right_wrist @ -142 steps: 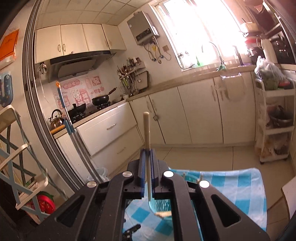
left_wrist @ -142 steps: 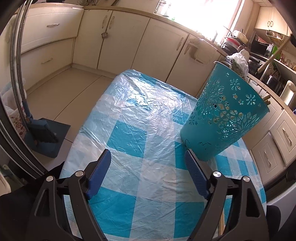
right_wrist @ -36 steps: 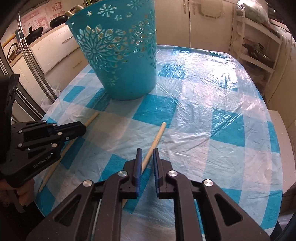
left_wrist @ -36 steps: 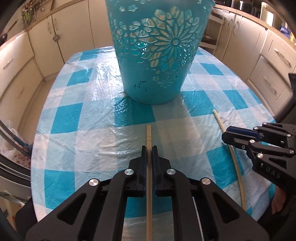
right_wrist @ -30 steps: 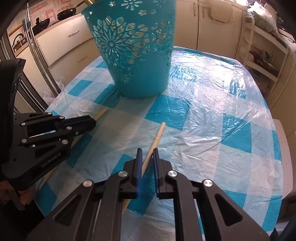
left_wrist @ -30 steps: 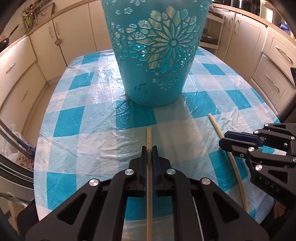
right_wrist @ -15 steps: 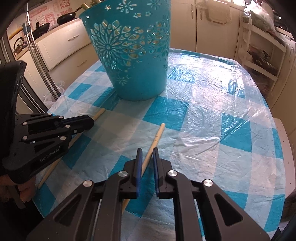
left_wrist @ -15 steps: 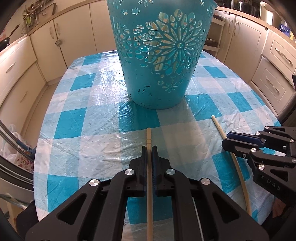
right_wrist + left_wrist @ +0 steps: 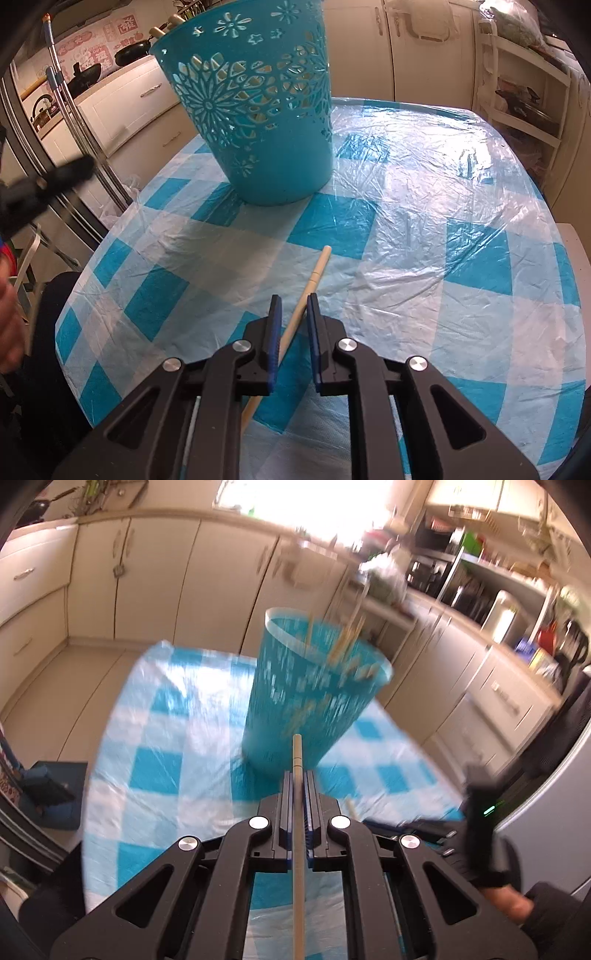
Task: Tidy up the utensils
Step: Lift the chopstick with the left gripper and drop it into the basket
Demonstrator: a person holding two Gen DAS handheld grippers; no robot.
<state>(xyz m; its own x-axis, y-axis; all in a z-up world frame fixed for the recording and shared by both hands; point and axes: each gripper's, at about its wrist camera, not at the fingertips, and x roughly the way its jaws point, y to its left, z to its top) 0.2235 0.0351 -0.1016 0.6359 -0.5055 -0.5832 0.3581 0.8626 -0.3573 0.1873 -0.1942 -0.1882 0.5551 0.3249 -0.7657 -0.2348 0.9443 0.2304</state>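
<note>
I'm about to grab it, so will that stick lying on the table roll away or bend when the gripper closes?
The stick looks round, so it could roll on the glossy plastic tablecloth. It probably stays stiff: it lies straight between the opening right gripper jaws. It's likely light, being thin.

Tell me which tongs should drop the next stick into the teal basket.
Left. The left tongs are shut on a stick aimed at the basket. The right tongs are opening around a stick lying on the table.

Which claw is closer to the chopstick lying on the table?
Right. The right claw, opening, straddles the chopstick; the left claw is off the table, gripping another stick.
</note>
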